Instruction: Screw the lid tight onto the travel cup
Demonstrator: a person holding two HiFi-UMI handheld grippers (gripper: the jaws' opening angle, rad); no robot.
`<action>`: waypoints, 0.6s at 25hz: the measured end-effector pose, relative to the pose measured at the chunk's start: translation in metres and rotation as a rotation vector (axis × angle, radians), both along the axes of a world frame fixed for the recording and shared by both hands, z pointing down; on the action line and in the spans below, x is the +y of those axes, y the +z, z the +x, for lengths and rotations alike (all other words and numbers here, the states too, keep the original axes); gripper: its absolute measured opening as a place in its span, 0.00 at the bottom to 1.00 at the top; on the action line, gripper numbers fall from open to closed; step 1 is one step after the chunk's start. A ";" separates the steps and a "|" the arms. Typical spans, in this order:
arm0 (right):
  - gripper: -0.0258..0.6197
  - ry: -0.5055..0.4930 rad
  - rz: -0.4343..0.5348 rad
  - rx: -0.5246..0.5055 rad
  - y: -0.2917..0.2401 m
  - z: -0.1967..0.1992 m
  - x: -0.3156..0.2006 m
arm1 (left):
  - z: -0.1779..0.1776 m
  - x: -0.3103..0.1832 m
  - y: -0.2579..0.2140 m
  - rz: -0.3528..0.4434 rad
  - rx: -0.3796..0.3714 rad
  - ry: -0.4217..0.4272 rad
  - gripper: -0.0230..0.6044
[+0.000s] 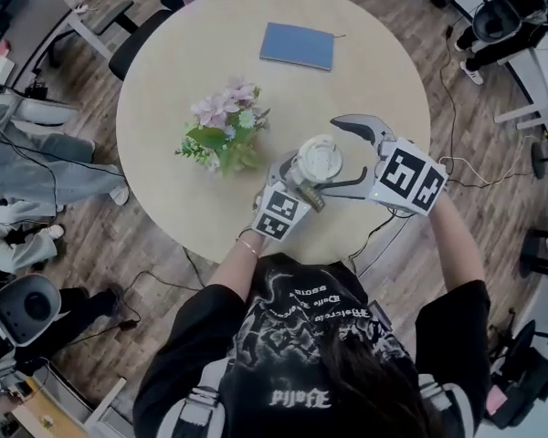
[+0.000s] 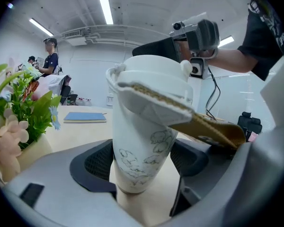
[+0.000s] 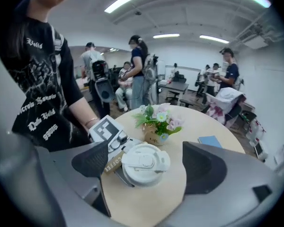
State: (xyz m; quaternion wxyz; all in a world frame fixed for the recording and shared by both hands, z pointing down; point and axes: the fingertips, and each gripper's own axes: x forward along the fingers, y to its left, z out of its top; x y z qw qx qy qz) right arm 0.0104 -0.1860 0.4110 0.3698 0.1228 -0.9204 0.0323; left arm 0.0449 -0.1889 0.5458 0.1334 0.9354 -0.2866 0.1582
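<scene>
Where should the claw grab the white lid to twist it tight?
Grab the lid by its round outer rim. Come down from above with the right claw, one jaw on each side. The flip tab on top looks lumpy, so it's probably a poor hold. The left claw grips the travel cup by its body.

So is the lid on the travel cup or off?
On: the white lid caps the cup, covering its mouth; how tight, cannot tell.

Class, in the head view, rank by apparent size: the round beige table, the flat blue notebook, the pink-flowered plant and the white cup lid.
round beige table
pink-flowered plant
flat blue notebook
white cup lid, though it stands nearer the camera
</scene>
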 end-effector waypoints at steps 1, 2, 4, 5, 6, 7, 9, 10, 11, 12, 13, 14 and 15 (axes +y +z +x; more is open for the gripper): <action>0.80 -0.081 0.009 0.062 0.002 0.002 0.002 | 0.000 0.000 0.000 -0.004 0.000 0.000 0.66; 0.80 -0.170 0.021 0.128 0.004 0.003 0.005 | 0.001 -0.001 0.000 -0.008 -0.001 -0.001 0.66; 0.80 -0.350 0.046 0.248 0.010 0.004 0.011 | 0.000 0.000 0.001 -0.015 -0.004 -0.005 0.66; 0.80 -0.430 0.054 0.296 0.014 0.004 0.014 | -0.001 0.000 0.002 -0.017 -0.008 -0.008 0.66; 0.80 -0.504 0.063 0.338 0.017 0.005 0.016 | -0.002 0.000 0.003 -0.017 -0.014 -0.013 0.66; 0.80 -0.573 0.075 0.375 0.021 0.006 0.018 | -0.002 0.000 0.005 -0.017 -0.023 -0.021 0.66; 0.80 -0.707 0.125 0.439 0.028 0.008 0.018 | -0.003 0.000 0.010 -0.019 -0.048 -0.043 0.66; 0.80 -0.770 0.159 0.467 0.031 0.009 0.017 | -0.004 0.000 0.013 -0.022 -0.062 -0.051 0.66; 0.80 -0.829 0.193 0.493 0.033 0.009 0.016 | -0.004 0.001 0.016 -0.024 -0.076 -0.055 0.65; 0.80 -0.888 0.230 0.517 0.034 0.008 0.015 | -0.005 0.001 0.017 -0.025 -0.086 -0.055 0.64; 0.80 -0.950 0.270 0.542 0.036 0.008 0.014 | -0.005 0.002 0.019 -0.027 -0.094 -0.055 0.63; 0.80 -1.016 0.314 0.570 0.038 0.007 0.013 | -0.005 0.002 0.019 -0.030 -0.098 -0.056 0.63; 0.79 -1.083 0.358 0.598 0.040 0.006 0.011 | -0.005 0.002 0.020 -0.032 -0.098 -0.056 0.63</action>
